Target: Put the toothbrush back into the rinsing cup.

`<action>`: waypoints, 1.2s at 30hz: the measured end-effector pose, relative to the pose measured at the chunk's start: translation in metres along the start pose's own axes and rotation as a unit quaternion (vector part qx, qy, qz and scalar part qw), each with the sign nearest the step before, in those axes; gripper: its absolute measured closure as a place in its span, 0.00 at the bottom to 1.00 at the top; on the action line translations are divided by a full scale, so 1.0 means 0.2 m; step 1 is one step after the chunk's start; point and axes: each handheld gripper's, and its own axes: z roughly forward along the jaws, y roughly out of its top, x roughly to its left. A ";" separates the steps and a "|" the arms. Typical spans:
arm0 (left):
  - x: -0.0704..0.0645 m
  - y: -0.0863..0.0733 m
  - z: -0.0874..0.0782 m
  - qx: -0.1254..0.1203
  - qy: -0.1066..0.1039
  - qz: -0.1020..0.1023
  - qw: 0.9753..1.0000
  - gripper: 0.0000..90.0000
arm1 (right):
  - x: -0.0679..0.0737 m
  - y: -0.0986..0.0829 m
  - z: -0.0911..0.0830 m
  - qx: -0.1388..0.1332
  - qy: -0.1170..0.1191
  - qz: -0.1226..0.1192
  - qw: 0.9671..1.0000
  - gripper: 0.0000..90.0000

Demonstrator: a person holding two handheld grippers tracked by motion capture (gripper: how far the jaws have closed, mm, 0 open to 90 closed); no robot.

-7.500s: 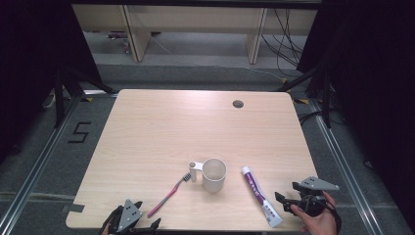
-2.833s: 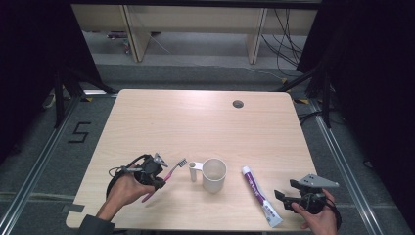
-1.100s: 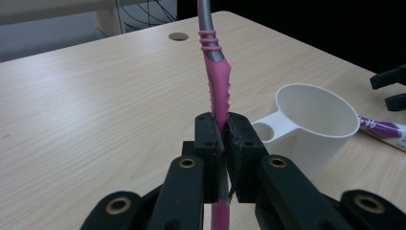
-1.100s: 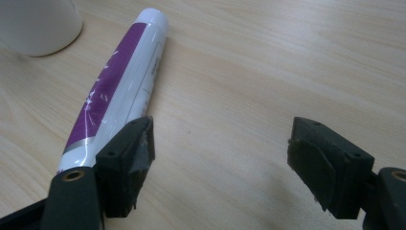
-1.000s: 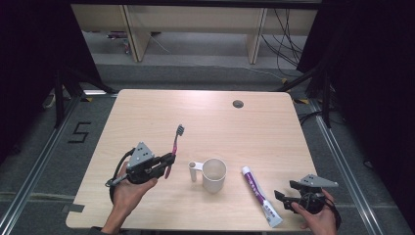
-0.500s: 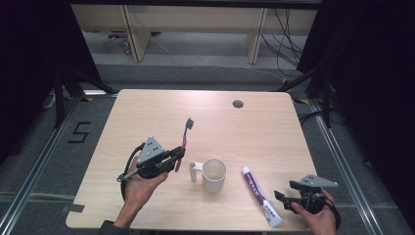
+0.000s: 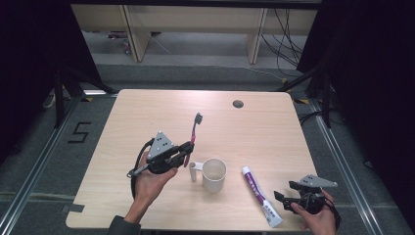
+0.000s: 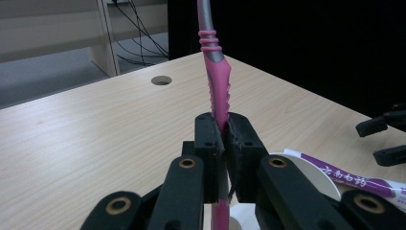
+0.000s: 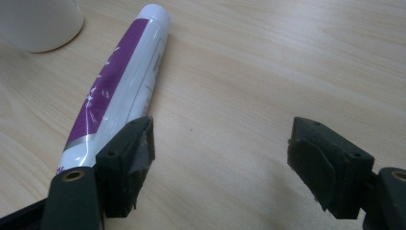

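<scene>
Left tongs (image 7: 187, 150) clamp a pink toothbrush (image 7: 194, 128) upright beside the mug (image 7: 214, 175); right tongs (image 9: 220, 163) gape wide, empty, beside the toothpaste (image 9: 119, 81).

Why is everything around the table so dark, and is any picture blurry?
High view: light falls on the table while the sides stay black. Left gripper view: the toothbrush and fingers are sharp, the background soft. Right gripper view: the toothpaste shows glare and the near fingers blur slightly.

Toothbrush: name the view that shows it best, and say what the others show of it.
The high view: the whole toothbrush shows, bristle head up, handle clamped in the left tool. The left gripper view gives only its pink handle between shut jaws, head cut off. The right gripper view faces the toothpaste tube instead.
</scene>
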 end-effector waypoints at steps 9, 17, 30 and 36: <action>-0.02 0.01 0.05 -0.014 -0.002 -0.006 1.000 0.93 | 0.00 0.00 0.00 0.001 0.002 -0.002 1.000 0.28; -0.03 0.01 0.07 -0.021 -0.002 -0.003 1.000 0.93 | 0.01 0.00 0.00 0.002 0.007 0.002 1.000 0.28; -0.04 -0.05 0.09 -0.018 -0.001 -0.002 1.000 0.93 | 0.01 0.00 0.01 -0.001 0.006 -0.002 1.000 0.28; -0.03 -0.09 0.09 -0.022 0.004 -0.005 1.000 0.93 | 0.01 0.00 0.01 -0.002 0.010 -0.007 1.000 0.28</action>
